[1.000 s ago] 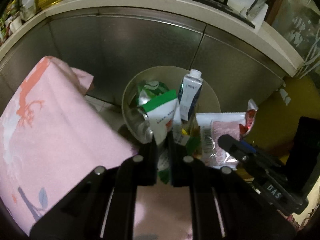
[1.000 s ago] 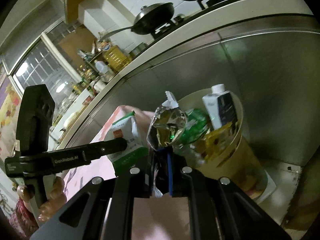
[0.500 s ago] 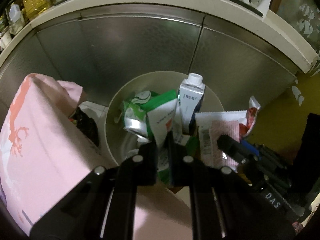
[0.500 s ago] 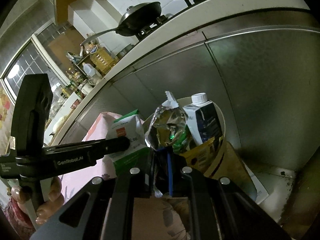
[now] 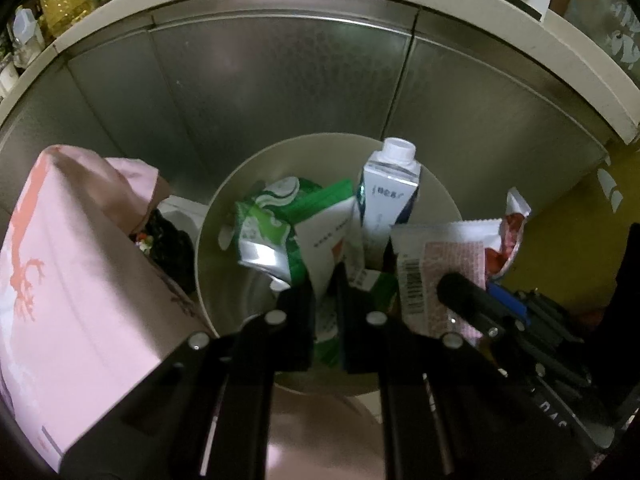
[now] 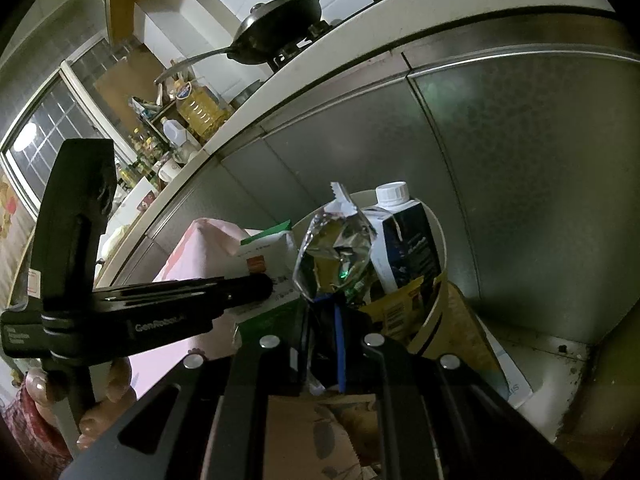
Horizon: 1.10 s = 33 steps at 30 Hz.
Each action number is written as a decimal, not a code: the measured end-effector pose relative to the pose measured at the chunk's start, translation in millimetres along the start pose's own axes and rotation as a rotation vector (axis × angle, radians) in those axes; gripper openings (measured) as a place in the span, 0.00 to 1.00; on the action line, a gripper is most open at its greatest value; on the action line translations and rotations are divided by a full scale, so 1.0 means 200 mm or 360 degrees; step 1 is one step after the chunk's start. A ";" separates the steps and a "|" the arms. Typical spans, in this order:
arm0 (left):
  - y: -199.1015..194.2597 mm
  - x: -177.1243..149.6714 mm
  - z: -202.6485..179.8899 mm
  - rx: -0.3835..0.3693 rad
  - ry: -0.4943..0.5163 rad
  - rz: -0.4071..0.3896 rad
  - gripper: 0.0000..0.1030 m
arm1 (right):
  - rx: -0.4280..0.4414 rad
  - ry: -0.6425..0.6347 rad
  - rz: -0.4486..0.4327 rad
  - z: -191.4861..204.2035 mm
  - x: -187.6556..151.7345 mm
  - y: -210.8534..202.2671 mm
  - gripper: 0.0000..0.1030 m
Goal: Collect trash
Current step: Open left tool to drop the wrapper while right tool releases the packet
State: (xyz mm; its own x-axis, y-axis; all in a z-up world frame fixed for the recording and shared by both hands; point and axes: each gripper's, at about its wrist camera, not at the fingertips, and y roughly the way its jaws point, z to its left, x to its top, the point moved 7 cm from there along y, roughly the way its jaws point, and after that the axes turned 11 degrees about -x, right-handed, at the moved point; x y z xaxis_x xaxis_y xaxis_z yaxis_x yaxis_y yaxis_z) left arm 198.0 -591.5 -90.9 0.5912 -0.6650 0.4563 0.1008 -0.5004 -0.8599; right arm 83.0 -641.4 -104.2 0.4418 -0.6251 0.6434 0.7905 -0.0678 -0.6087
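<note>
While you're hovering over the round beige bin (image 5: 224, 216), left gripper (image 5: 325, 280) is pinching a green-white packet (image 5: 328, 236), right gripper (image 6: 326, 312) a crumpled foil wrapper (image 6: 336, 252).

In the left wrist view the bin (image 5: 212, 240) is sitting at centre, its mouth crowded: a milk carton (image 5: 390, 200) is standing upright at one o'clock inside it, and green wrappers (image 5: 276, 220) are filling the eleven o'clock side. Only the near inner wall at seven o'clock is staying bare. A pink-covered block (image 5: 68, 272) is pressing close at nine o'clock, steel cabinet doors (image 5: 280, 88) are closing off twelve o'clock just behind the bin, and the right gripper (image 5: 492, 316) is crowding four o'clock.
</note>
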 end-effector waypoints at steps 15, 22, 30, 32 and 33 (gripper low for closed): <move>0.02 0.02 0.02 -0.0003 -0.0004 0.0002 0.08 | 0.0032 -0.0015 0.0041 0.03 0.01 0.01 0.11; 0.02 0.03 0.04 -0.0009 -0.0029 0.0004 0.17 | 0.0009 -0.0038 0.0059 0.04 0.00 0.03 0.35; 0.00 0.04 0.04 -0.0006 -0.0042 -0.0016 0.28 | -0.0010 -0.0049 0.0019 0.05 0.02 0.03 0.41; -0.01 0.04 0.04 -0.0006 -0.0045 -0.0024 0.28 | -0.0009 -0.0038 0.0008 0.04 0.02 0.02 0.41; -0.01 0.04 0.04 -0.0004 -0.0046 -0.0028 0.28 | -0.0007 -0.0027 0.0001 0.04 0.02 0.01 0.41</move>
State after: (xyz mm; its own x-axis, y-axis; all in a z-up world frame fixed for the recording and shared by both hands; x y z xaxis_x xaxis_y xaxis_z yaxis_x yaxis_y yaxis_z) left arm 208.8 -590.5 -87.0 0.6124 -0.6396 0.4646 0.1094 -0.5135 -0.8511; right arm 90.2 -637.9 -100.2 0.4497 -0.6117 0.6509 0.7883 -0.0709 -0.6112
